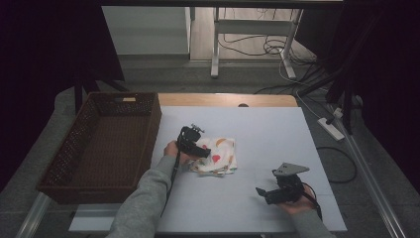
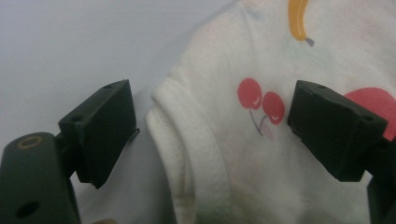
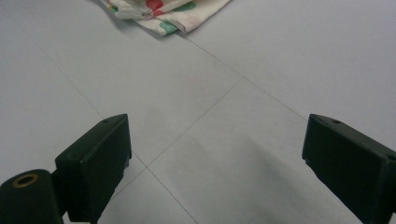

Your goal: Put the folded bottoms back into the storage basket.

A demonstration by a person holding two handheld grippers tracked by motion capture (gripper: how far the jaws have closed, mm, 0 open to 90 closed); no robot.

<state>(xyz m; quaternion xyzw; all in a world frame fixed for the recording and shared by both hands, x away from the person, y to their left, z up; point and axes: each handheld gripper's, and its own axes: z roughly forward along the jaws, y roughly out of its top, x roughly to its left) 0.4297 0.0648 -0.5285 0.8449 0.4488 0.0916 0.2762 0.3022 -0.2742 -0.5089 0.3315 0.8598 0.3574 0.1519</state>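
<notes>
Left hand-held gripper (image 2: 208, 135) astride cloth (image 2: 280, 93) edge

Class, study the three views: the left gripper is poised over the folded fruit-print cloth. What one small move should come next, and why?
Probably close the left gripper on the folded cloth. Its jaws stand open astride the thick hemmed edge, pads not pressing it, so nothing is held. The wicker basket waits beside it, while the right gripper is open over bare table.
</notes>
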